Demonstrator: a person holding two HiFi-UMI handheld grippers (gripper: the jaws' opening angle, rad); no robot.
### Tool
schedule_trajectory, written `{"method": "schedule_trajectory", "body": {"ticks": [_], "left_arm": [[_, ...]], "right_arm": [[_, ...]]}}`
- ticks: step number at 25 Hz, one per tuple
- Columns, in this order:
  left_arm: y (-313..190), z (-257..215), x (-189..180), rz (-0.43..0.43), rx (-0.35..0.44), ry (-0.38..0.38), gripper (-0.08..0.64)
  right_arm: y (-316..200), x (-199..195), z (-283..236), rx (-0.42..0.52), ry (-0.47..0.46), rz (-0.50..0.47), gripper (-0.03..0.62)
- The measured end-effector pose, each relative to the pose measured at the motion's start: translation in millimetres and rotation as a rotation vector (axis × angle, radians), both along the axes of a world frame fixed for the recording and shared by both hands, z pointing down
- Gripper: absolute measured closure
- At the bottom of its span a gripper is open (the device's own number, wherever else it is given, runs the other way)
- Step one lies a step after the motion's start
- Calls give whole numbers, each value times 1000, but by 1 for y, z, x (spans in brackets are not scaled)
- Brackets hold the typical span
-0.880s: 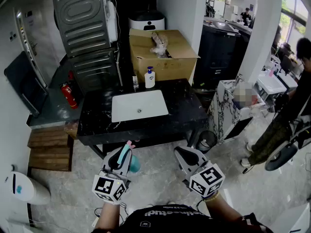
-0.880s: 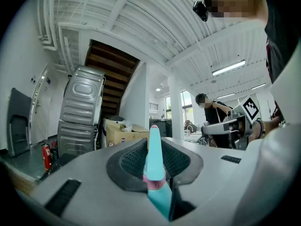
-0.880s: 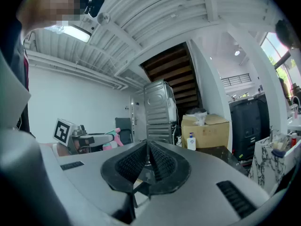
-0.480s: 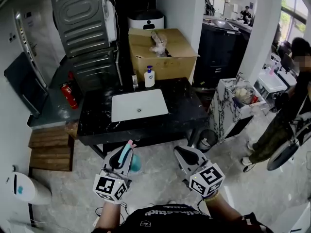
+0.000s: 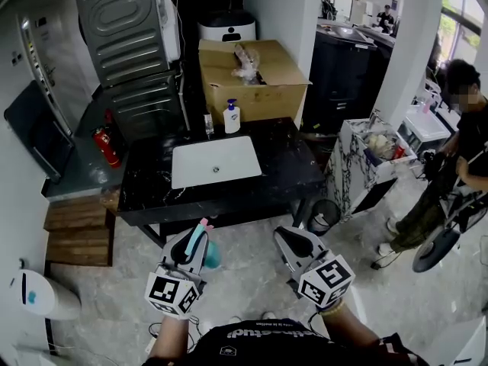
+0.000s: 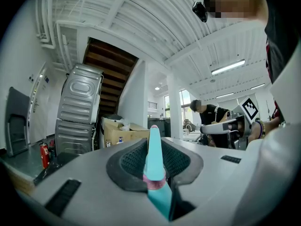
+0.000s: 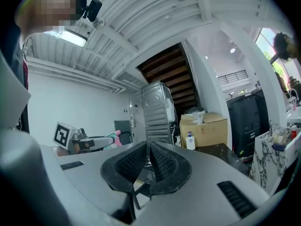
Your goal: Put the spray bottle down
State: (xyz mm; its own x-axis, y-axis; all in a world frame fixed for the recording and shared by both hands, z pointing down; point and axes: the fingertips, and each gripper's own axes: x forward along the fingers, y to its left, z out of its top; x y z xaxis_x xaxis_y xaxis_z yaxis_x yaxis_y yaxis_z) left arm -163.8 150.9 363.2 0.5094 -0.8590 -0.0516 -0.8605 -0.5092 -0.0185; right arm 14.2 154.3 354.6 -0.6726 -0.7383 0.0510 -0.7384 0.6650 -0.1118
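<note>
Black marble counter (image 5: 290, 166) w/ its white sink (image 5: 215, 161) fills the mid of the head view. A soap pump (image 5: 232, 117) and cardboard box (image 5: 248, 71) sit at the back edge. Left claw (image 5: 195, 240) and right claw (image 5: 294, 244) hang low near the body. Both are level and over the floor, well short of the counter's front edge.

What's changed: v. little w/ the claws. Vs the earlier head frames, both sit in nearly the same spot in view. Counter, sink and box have slid a touch up and left, so the head seems to have shifted slightly, not the hands. Person (image 5: 457, 128) at far right has come further into view.

Left claw stays pinched on the spray bottle (image 6: 154, 160). Its slim teal part w/ a pink band runs straight btwn the pads, both pressing on it. The teal body pokes out beside the claw in the head view. Right claw is pressed together, pads meeting, nothing btwn them.

For the task: bottle isn't put down yet. It's carried in the air w/ no surface under it. My read is approach stage only; the set-down hasn't begun. Counter is the likely landing spot, and the free black top either side of the sink looks ok. That would need a reach fwd, lowering till the base touches, then spreading the pads.
</note>
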Motion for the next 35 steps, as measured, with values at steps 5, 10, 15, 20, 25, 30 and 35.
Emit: {"method": "schedule_trajectory", "body": {"ticks": [5, 10, 15, 20, 25, 30, 35], "left_arm": [[-4, 1, 9, -1, -3, 1, 471], [-9, 3, 21, -11, -5, -8, 470], [-17, 1, 36, -32, 1, -18, 471], [-22, -1, 45, -77, 14, -29, 471], [-34, 4, 49, -107, -1, -45, 471], [-63, 12, 40, -112, -15, -56, 471], [-127, 33, 18, -107, -28, -53, 471]], "right_arm": [[-4, 8, 5, -18, 3, -3, 549], [-9, 18, 10, -29, 11, -30, 549], [-19, 36, 14, -33, 12, -48, 549], [-25, 53, 24, -44, 9, -81, 549], [-40, 67, 38, -75, 0, -91, 549], [-74, 57, 51, -103, -12, -99, 549], [-127, 31, 65, -109, 15, -114, 549]]}}
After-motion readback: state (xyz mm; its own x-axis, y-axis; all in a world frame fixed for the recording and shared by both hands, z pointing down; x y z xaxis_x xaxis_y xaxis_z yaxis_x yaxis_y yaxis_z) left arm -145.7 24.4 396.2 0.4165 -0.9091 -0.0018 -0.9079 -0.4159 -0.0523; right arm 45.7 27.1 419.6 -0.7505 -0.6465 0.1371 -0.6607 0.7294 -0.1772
